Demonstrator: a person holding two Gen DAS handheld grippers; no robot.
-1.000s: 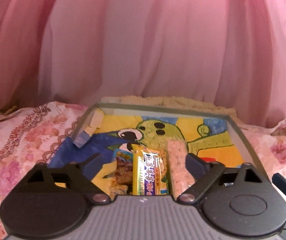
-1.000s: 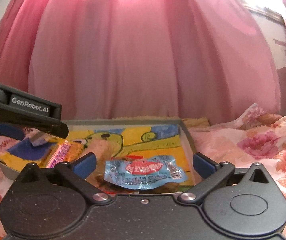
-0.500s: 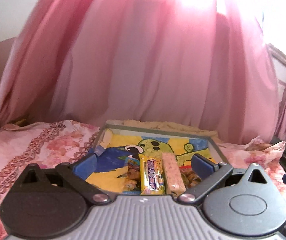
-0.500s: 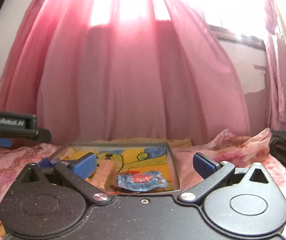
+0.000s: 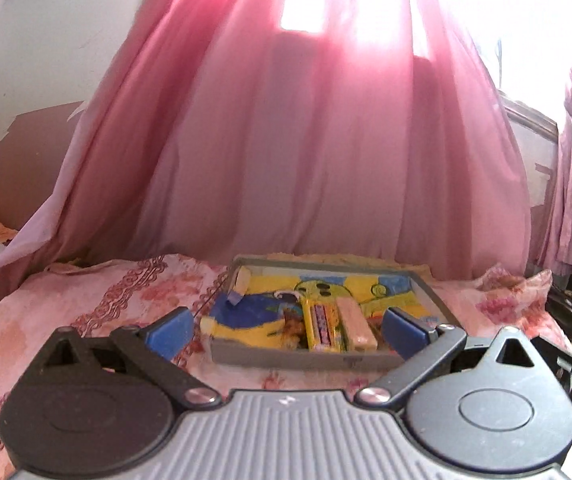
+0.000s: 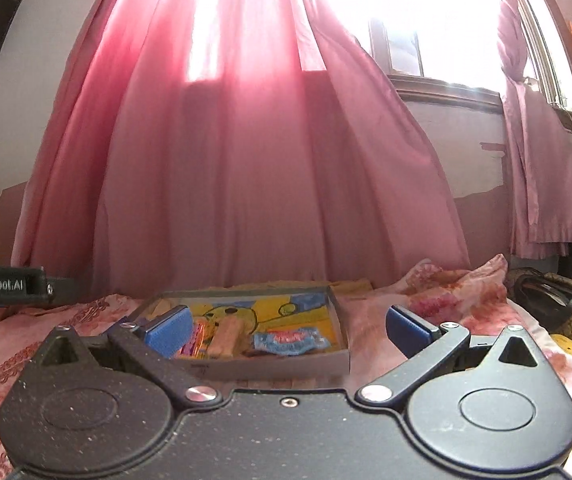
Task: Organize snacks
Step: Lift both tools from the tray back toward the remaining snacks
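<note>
Left claw (image 5: 286, 326): jaws spread wide, blue pads well apart, nothing held; it hovers short of the tray's near wall.
Bedspread (image 5: 98, 304): pink floral cloth covering the bed, carrying the tray.
Tray (image 5: 297, 358): shallow grey box with a yellow cartoon lining, resting flat on the bedspread in front of the pink curtain (image 5: 305, 140).
Tray contents, left wrist view: a blue wrapper (image 5: 246, 310) at the left; next a yellow snack bar (image 5: 323, 327) lying lengthwise; just beside it on the right a pale pink bar (image 5: 355, 324).
Tray contents, right wrist view: a light blue packet (image 6: 291, 340) with red lettering lies near the tray's right wall (image 6: 339, 320), apart from the pale bar.
Right claw (image 6: 286, 326): jaws likewise wide apart, empty; its left pad overlaps the tray's left part in view, its right pad stands over the bedspread beyond the tray.
Far right: a dark bag (image 6: 545, 292) at the bed's edge.
</note>
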